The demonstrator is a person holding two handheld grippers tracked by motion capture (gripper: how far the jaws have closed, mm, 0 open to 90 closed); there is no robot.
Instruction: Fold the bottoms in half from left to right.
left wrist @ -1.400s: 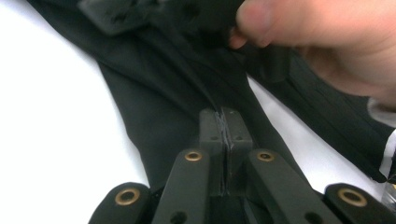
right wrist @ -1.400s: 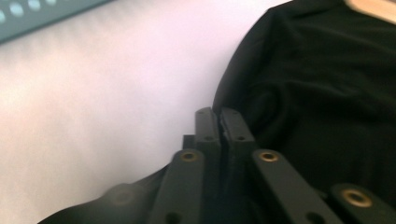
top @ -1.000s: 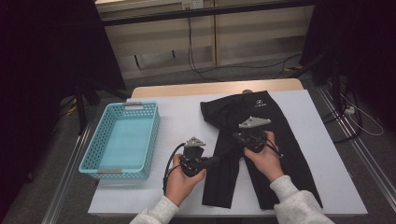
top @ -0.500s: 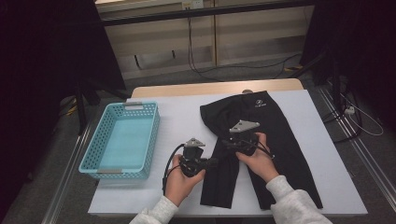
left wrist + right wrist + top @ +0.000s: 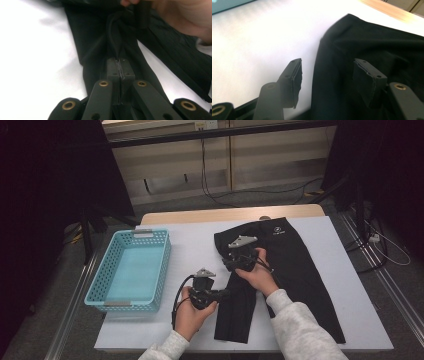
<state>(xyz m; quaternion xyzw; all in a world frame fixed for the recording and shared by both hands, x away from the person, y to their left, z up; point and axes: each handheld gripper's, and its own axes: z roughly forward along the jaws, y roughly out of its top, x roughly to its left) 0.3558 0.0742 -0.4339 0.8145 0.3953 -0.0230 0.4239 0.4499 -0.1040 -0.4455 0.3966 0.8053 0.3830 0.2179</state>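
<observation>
A pair of black trousers [image 5: 295, 265] lies flat on the white table [image 5: 192, 245], waistband at the far end with a small white logo. My left gripper [image 5: 224, 294] reaches in from the left and is shut on a raised fold of the near-left trouser leg; in the left gripper view the jaws pinch the black cloth [image 5: 119, 67]. The right gripper [image 5: 235, 256] hovers over the left edge of the trousers near the hip. Its jaws stand open over the trousers [image 5: 374, 45] in the right gripper view, with nothing between the fingers [image 5: 295, 72]. A hand shows at the top right of the left gripper view.
A teal plastic basket [image 5: 165, 265] stands on the left of the table with nothing in it. A wooden strip [image 5: 225, 214] runs along the table's far edge. Cables lie on the floor behind, and metal rails run down both sides.
The right gripper has moved left across the trousers toward their left edge. The left gripper has kept its place, still holding the fold.
</observation>
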